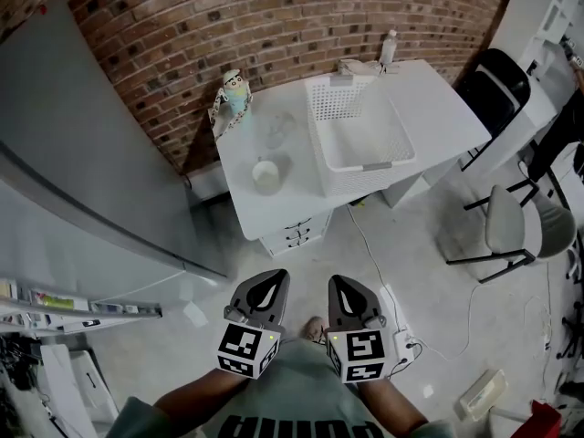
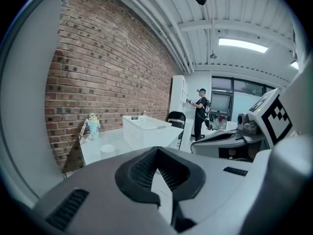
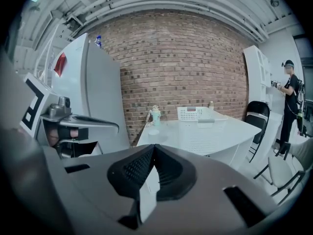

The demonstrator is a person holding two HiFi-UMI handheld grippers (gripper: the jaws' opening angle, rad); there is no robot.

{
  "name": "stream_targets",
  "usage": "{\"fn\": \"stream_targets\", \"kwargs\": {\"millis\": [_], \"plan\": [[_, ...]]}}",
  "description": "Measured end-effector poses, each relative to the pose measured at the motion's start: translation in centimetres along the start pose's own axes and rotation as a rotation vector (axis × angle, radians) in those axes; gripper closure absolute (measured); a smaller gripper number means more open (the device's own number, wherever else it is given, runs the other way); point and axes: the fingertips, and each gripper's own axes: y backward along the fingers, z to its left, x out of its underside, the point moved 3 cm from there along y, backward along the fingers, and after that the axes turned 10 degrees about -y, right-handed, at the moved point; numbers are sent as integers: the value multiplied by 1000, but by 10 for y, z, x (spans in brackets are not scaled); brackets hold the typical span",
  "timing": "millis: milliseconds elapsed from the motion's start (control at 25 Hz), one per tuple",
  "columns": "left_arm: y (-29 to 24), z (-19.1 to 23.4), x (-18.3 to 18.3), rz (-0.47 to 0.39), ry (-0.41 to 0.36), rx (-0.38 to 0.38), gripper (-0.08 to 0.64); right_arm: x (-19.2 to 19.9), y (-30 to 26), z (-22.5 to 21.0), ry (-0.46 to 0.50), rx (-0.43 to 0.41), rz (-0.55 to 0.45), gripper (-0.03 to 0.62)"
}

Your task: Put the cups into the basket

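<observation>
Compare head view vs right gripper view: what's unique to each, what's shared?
Head view only: the drawers under the table and a cable on the floor.
Right gripper view only: a person standing at the far right, and a small bottle on top of the grey fridge.
Shared: table, basket, cup, figurine, black chair.

The basket (image 1: pixel 360 182) is white plastic, rectangular, with lattice walls and a grey handle at each short end. It stands upright, mouth up, on the right half of the white table (image 1: pixel 438 108), one short end toward the brick wall. The cup (image 1: pixel 266 173) – small, round and white – stands upright on the same table to the basket's left, apart from it and near the table's front edge.
</observation>
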Motion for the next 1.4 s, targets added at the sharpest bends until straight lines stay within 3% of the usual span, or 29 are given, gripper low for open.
{"fn": "stream_targets", "kwargs": {"millis": [640, 1400], "plan": [[-24, -15, -10, 35, 6, -103, 554, -9, -9, -35, 22, -110, 22, 581], [-81, 40, -9, 43, 30, -42, 554, -27, -76, -39, 34, -63, 85, 581]]}}
